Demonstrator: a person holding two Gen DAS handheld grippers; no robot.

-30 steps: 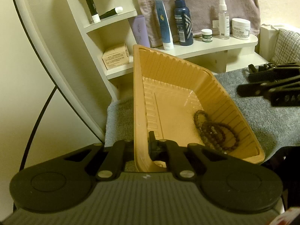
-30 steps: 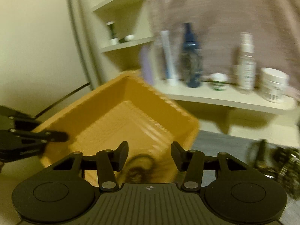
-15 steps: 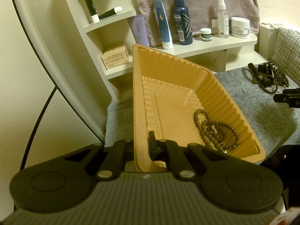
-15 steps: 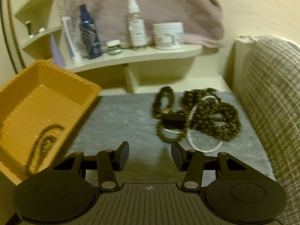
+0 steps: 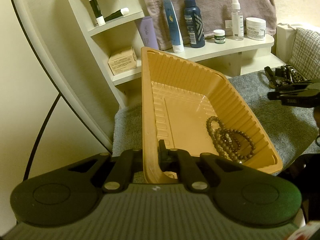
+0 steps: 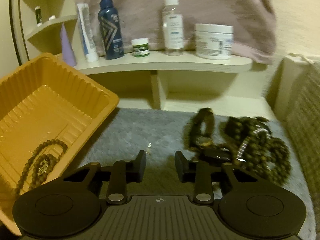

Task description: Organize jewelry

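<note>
Pinching the near rim of the orange tray [image 5: 202, 92], my left gripper [image 5: 151, 156] has one finger outside the wall and one inside, pressed tight on the plastic at the lower centre of the left wrist view. A string of brown beads [image 5: 230, 138] lies coiled on the tray floor toward its right wall; in the right wrist view the same beads [image 6: 42, 160] sit at the lower left. My right gripper [image 6: 160, 167] stands spread with nothing between its fingers, low over the grey mat [image 6: 136, 132]. Just beyond its right finger, right of centre in that frame, lies a dark tangled pile of jewelry [image 6: 244, 146], blurred, so I cannot separate the pieces. In the left wrist view that gripper [image 5: 294, 98] shows at the right edge, near the pile [image 5: 284, 76]. A white shelf [image 6: 160, 64] across the upper frame carries bottles and jars.
</note>
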